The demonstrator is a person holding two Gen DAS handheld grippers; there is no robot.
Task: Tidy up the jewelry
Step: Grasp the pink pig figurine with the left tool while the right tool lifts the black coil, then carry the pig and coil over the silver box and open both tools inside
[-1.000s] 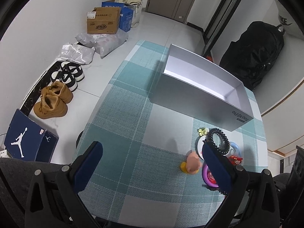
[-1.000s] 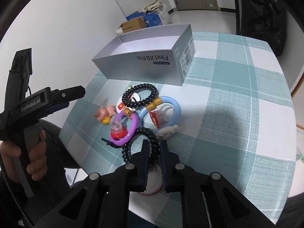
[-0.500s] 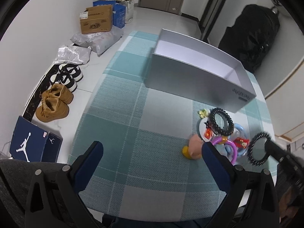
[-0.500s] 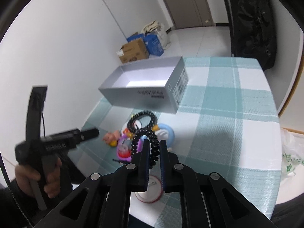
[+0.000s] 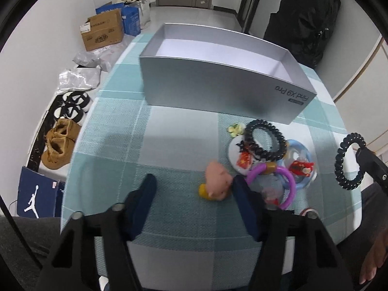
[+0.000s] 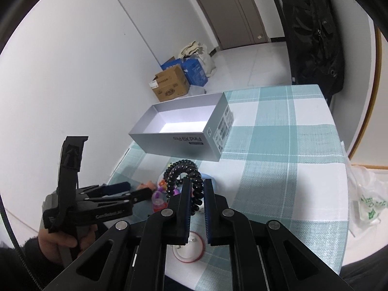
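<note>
My right gripper (image 6: 196, 189) is clamped on a black coil hair tie (image 6: 191, 181), springy, light, pinched by its band. My left gripper (image 5: 191, 184), jaws closing, flanks a soft pink pig charm (image 5: 217, 181). Beyond both sits the grey box (image 5: 218, 89).

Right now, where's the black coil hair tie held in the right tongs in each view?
Left wrist view: black coil hair tie at the far right edge, hanging off the right tongs, lifted clear of the checked cloth.
Right wrist view: low centre, pinched between the pads of the right tongs.
Shared landmark: the open grey box, beyond the pile in both.
</note>
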